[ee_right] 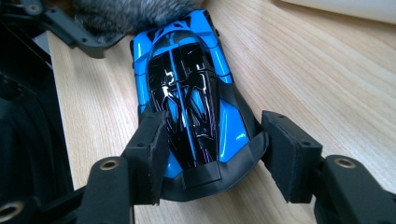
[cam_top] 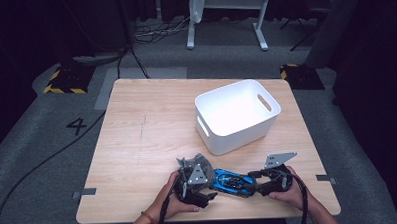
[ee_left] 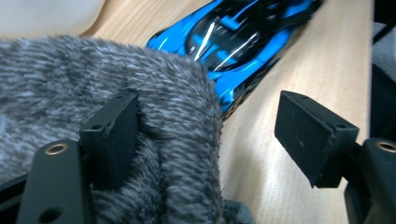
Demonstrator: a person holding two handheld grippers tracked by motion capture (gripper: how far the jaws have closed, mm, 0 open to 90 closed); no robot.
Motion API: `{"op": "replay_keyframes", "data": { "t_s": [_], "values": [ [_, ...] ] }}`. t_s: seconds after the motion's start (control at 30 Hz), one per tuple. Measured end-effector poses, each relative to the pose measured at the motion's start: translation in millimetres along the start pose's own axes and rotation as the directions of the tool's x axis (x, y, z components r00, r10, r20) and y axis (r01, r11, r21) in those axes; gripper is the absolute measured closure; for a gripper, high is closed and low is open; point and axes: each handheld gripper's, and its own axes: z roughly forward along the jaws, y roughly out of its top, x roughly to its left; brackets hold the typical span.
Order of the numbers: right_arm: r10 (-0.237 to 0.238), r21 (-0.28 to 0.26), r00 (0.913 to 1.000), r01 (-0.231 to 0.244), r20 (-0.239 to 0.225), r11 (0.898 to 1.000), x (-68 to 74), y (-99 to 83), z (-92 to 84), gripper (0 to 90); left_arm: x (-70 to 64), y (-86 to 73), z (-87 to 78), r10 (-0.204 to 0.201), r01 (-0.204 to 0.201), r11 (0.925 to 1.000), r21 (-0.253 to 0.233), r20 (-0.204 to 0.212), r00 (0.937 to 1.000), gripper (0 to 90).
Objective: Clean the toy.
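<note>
A blue and black toy car [cam_top: 233, 182] lies on the wooden table [cam_top: 147, 134] near its front edge, between my two grippers. My right gripper [cam_top: 255, 183] comes in from the right. In the right gripper view its jaws [ee_right: 215, 123] stand on either side of the car's [ee_right: 187, 79] tail, pads against its flanks. A grey knitted cloth [cam_top: 191, 165] sits at the car's other end, by my left gripper [cam_top: 208, 190]. In the left gripper view, the left gripper [ee_left: 208, 109] stands wide: one pad [ee_left: 114, 135] rests against the cloth [ee_left: 93, 70] and the other pad [ee_left: 308, 135] hangs free over bare wood. The car's nose [ee_left: 243, 37] lies just beyond.
A white plastic bin [cam_top: 221, 91] with slot handles stands on the right half of the table, behind the car. The left half of the tabletop is bare wood. Cables and a desk frame lie on the floor beyond the table.
</note>
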Motion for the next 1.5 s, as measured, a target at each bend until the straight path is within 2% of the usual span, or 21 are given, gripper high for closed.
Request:
{"op": "replay_keyframes", "data": {
  "t_s": [0.1, 0.17, 0.2, 0.23, 0.33, 0.37, 0.43, 0.53, 0.63, 0.73, 0.83, 0.93, 0.97, 1.07, 1.13, 1.17, 1.27, 1.4, 1.47, 1.5],
  "values": [
    [-0.040, -0.001, 0.9991, 0.040, 0.017, 0.999, 4.7, 0.5, -0.8, 44.5, -3.7, -1.3, 4.4, -0.023, 0.023, 0.9997, 0.003, -0.051, 0.9984, 21.9],
    [-0.078, -0.003, 0.9965, 0.078, 0.030, 0.997, 8.4, 1.0, -1.7, 45.0, -8.3, 0.0, 6.6, -0.010, 0.012, 0.9998, 0.016, -0.090, 0.9959, 21.8],
    [-0.103, -0.001, 0.9942, 0.103, 0.030, 0.995, 10.3, 1.2, -2.5, 45.8, -10.4, 0.4, 7.0, 0.011, -0.007, 0.9995, 0.031, -0.114, 0.9934, 22.2],
    [-0.123, 0.003, 0.9920, 0.123, 0.027, 0.992, 11.9, 1.2, -3.3, 46.4, -12.0, 0.0, 7.8, 0.016, -0.012, 0.9994, 0.031, -0.137, 0.9905, 24.5],
    [-0.157, 0.010, 0.9873, 0.157, 0.019, 0.988, 16.3, 0.5, -3.7, 47.4, -12.7, -0.5, 7.4, 0.018, -0.013, 0.9994, 0.033, -0.156, 0.9876, 30.8],
    [-0.158, 0.004, 0.9873, 0.158, 0.013, 0.987, 16.7, 0.6, -3.2, 49.2, -12.5, -0.6, 6.9, 0.018, -0.014, 0.9995, 0.030, -0.153, 0.9880, 35.1],
    [-0.147, -0.005, 0.9892, 0.146, -0.006, 0.989, 15.3, 2.0, -1.4, 48.5, -13.1, -1.2, 6.8, 0.028, -0.024, 0.9993, 0.028, -0.151, 0.9881, 37.1],
    [-0.118, 0.023, 0.9908, 0.120, -0.066, 0.993, 11.1, 5.5, 7.6, 39.6, -13.5, -1.6, 6.7, 0.036, -0.033, 0.9991, 0.026, -0.149, 0.9881, 40.0],
    [-0.087, 0.031, 0.9919, 0.090, -0.092, 0.995, 8.1, 10.5, 14.9, 34.6, -12.4, -3.1, 6.6, 0.053, -0.050, 0.9985, 0.023, -0.144, 0.9881, 40.7],
    [-0.043, 0.062, 0.9929, 0.050, -0.111, 0.997, 1.8, 14.8, 21.8, 25.5, -14.5, -4.7, 7.2, 0.091, -0.086, 0.9956, 0.037, -0.166, 0.9820, 42.9],
    [0.014, 0.085, 0.9860, 0.000, -0.166, 0.996, -7.2, 15.2, 26.4, 25.3, -13.0, -5.6, 6.9, 0.068, -0.065, 0.9976, 0.021, -0.158, 0.9852, 43.4],
    [0.011, 0.092, 0.9772, 0.009, -0.212, 0.996, -9.3, 17.0, 28.5, 30.0, -13.5, -5.1, 8.0, 0.070, -0.067, 0.9974, 0.024, -0.165, 0.9839, 42.9],
    [0.018, 0.100, 0.9718, 0.006, -0.235, 0.995, -9.7, 17.8, 29.6, 31.3, -13.4, -4.8, 8.1, 0.069, -0.066, 0.9975, 0.025, -0.167, 0.9835, 42.8],
    [-0.005, 0.102, 0.9647, 0.033, -0.263, 0.994, -7.6, 20.3, 33.3, 30.3, -13.7, -4.6, 8.2, 0.064, -0.060, 0.9978, 0.027, -0.172, 0.9831, 42.9],
    [-0.006, 0.104, 0.9640, 0.035, -0.266, 0.994, -4.9, 22.3, 35.3, 30.2, -13.9, -4.6, 8.2, 0.061, -0.058, 0.9980, 0.026, -0.176, 0.9825, 43.0],
    [-0.022, 0.090, 0.9651, 0.047, -0.261, 0.995, -2.9, 23.4, 34.7, 32.2, -14.3, -4.5, 8.3, 0.062, -0.058, 0.9980, 0.027, -0.180, 0.9816, 42.8],
    [-0.014, 0.080, 0.9646, 0.036, -0.263, 0.996, 0.4, 26.0, 33.4, 32.3, -15.3, -3.9, 9.0, 0.061, -0.057, 0.9980, 0.027, -0.187, 0.9804, 42.1],
    [-0.024, 0.076, 0.9725, 0.043, -0.232, 0.996, 4.5, 27.0, 31.6, 32.8, -16.4, -3.3, 10.1, 0.058, -0.054, 0.9982, 0.024, -0.207, 0.9765, 42.2],
    [-0.042, 0.049, 0.9778, 0.053, -0.205, 0.997, 8.7, 28.7, 27.6, 33.5, -15.8, -1.9, 11.5, 0.051, -0.047, 0.9986, 0.023, -0.219, 0.9743, 42.2],
    [-0.044, 0.021, 0.9784, 0.050, -0.202, 0.999, 8.8, 29.9, 24.0, 37.3, -15.2, -0.8, 12.5, 0.046, -0.042, 0.9988, 0.023, -0.234, 0.9712, 42.2]
  ]
}}
